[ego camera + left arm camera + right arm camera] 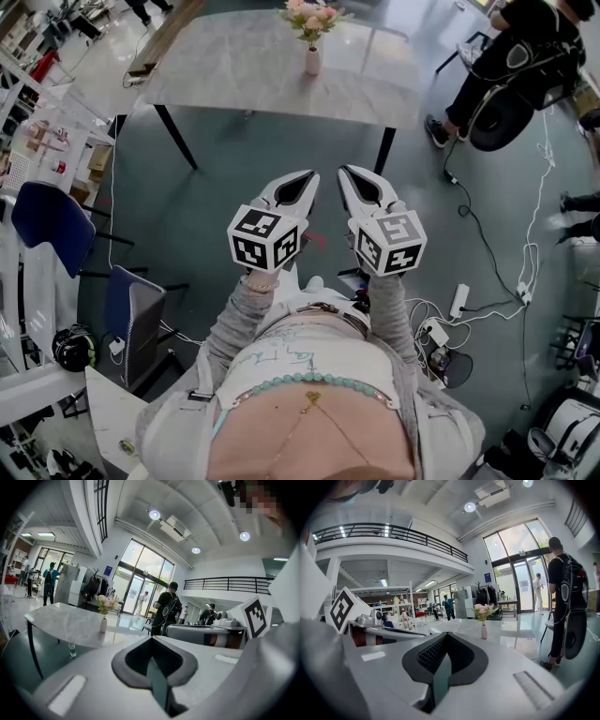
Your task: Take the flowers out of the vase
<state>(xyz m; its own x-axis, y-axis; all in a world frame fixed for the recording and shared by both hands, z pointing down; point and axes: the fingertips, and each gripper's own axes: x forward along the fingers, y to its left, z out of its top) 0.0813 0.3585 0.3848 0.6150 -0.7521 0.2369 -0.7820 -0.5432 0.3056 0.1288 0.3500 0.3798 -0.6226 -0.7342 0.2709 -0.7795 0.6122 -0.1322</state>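
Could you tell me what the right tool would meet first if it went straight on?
Probably the table, near its front edge; only open floor lies before the right tool. The vase stands slightly right of that line, though depth is unclear.

One vase [313,62], one flower bunch [311,17], one table [234,73] — two grippers [307,178] [347,174].

Pink flowers [311,19] upright in white vase [312,62] on marble worktop [234,70]. Left claw [302,184], right claw [354,182] side by side over teal floor, well apart from worktop.
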